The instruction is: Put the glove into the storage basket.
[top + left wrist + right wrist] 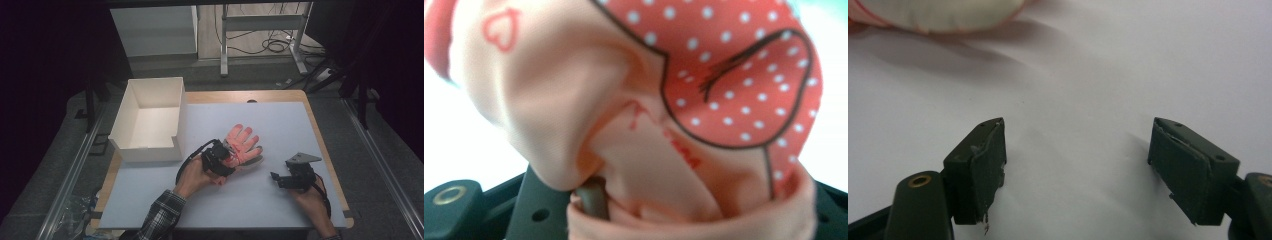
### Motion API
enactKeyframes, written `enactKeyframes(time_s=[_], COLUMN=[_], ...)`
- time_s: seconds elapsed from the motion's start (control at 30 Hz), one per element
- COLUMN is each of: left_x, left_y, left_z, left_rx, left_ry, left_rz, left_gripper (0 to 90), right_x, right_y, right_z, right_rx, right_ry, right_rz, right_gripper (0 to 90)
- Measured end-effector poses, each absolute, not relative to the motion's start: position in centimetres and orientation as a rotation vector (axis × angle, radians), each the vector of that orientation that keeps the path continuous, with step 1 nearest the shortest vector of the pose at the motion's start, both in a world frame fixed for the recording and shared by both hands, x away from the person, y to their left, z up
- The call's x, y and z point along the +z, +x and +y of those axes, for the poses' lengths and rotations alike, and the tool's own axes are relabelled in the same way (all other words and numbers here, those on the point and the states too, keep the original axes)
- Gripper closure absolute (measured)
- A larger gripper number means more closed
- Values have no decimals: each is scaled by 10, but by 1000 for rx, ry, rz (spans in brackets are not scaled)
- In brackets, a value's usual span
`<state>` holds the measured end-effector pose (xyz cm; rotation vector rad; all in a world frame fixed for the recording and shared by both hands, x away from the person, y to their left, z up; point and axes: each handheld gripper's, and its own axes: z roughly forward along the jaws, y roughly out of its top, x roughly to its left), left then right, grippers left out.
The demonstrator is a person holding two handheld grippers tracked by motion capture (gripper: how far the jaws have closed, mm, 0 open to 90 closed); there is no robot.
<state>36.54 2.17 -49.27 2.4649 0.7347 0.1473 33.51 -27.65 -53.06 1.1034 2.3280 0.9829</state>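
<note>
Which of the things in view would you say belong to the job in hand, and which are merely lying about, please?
In the job:
- pink glove, on the table's white mat
- left gripper, jaws shut on the glove's cuff end
- right gripper, jaws open over bare mat, beside the glove
- white box, open and empty, perhaps the glove's destination

Lying about:
- cables on the floor
- metal frame legs behind the table

A table point(280, 200) with a white top: a box point(150, 120) at ten o'clock, a glove point(242, 142) near centre.
</note>
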Motion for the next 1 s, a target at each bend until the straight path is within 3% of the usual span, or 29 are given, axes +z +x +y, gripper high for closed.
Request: enactKeyframes(time_s=[1.0], left_x=[-409], left_y=[411], left_z=[51], left_rx=[276], left_ry=[2396], left_rz=[916], left_gripper=[483], right_x=[-531], right_y=[335], right_z=[-276], right_rx=[986], right_ry=[1100], right_rz=[2325], right_gripper=[235])
